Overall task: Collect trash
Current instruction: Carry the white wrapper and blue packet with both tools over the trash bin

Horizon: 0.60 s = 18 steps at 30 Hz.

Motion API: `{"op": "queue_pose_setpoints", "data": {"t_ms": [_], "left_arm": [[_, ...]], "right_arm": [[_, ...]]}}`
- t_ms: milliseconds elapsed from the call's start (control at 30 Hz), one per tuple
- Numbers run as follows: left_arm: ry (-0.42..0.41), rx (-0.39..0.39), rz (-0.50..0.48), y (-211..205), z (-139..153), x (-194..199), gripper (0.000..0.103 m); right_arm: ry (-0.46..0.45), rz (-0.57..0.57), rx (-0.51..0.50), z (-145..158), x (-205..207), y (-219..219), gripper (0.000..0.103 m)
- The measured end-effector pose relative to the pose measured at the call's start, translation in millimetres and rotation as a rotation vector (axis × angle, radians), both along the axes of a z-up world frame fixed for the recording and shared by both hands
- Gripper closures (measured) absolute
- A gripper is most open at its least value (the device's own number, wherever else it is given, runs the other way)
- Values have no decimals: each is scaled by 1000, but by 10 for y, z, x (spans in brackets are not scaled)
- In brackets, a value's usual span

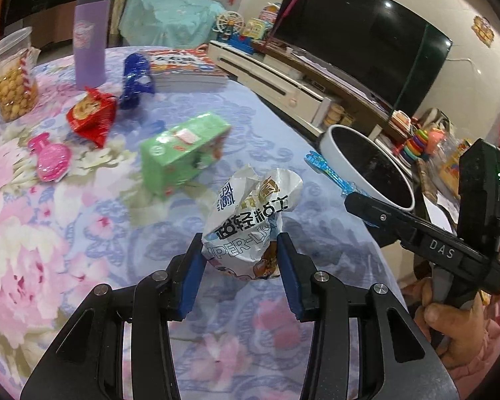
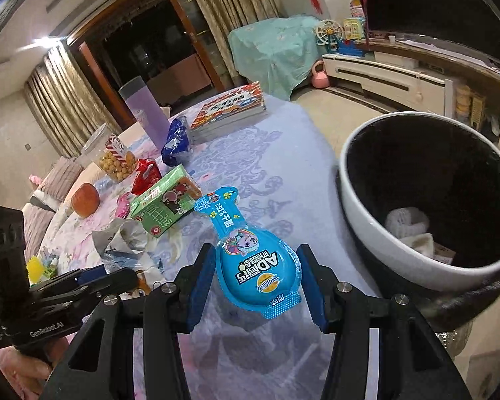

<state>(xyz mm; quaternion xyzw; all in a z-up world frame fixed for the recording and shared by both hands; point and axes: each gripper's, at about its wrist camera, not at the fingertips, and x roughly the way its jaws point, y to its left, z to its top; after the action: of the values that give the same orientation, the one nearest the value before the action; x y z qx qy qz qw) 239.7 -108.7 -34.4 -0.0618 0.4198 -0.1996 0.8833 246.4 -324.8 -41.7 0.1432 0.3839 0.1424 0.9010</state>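
Right now my right gripper (image 2: 255, 276) squeezes a blue pouch (image 2: 258, 266) between its pads, next to the white bin (image 2: 360, 220). White crumpled stuff lies inside the bin. My left gripper (image 1: 240, 263) squeezes a white crumpled wrapper (image 1: 250, 220) over the flowery table (image 1: 83, 233). Farther back, a clear jar (image 1: 11, 73) holds yellow balls.

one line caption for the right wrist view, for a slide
Right gripper holds a blue drink pouch above the floral table, beside the white bin.
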Motion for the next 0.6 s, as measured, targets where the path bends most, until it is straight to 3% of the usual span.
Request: {"op": "queue_pose_setpoints", "data": {"t_ms": [600], "left_arm": [[-17, 9, -109, -601, 108, -16, 61]], "right_arm": [[-31, -109, 2, 150, -304, -567, 52]]}}
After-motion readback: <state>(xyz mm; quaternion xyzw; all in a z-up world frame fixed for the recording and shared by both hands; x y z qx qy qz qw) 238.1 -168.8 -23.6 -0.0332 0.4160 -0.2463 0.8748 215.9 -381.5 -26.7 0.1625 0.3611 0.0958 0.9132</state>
